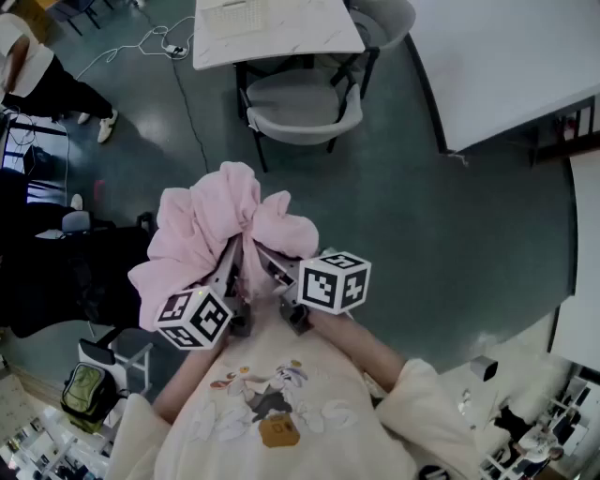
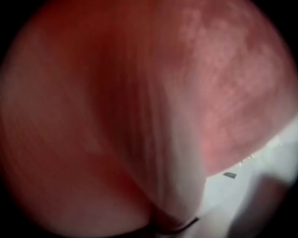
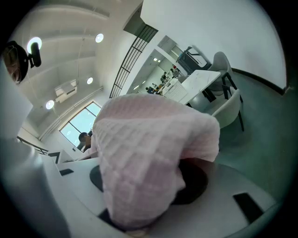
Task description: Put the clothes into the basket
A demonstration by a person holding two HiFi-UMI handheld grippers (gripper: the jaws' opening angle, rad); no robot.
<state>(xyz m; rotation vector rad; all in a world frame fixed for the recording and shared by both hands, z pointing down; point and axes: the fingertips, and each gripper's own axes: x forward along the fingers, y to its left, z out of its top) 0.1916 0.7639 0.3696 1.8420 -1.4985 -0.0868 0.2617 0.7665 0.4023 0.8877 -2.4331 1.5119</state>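
A pink garment (image 1: 211,234) is bunched in the air in front of me, above the dark floor. Both grippers reach into it from below. My left gripper (image 1: 230,270) goes in under its left half, and my right gripper (image 1: 275,265) under its right half. The pink cloth (image 2: 139,116) fills nearly the whole left gripper view, and a strip of bare white jaw shows beside the fold at the lower right. In the right gripper view the waffle-knit cloth (image 3: 149,153) hangs draped between jaws that stand wide apart. No basket is in view.
A grey chair (image 1: 300,103) stands ahead at a marble-topped table (image 1: 277,28). A large white table (image 1: 506,66) is at the upper right. A person (image 1: 37,75) stands at the far left near floor cables (image 1: 141,47). A green bag (image 1: 82,392) lies at the lower left.
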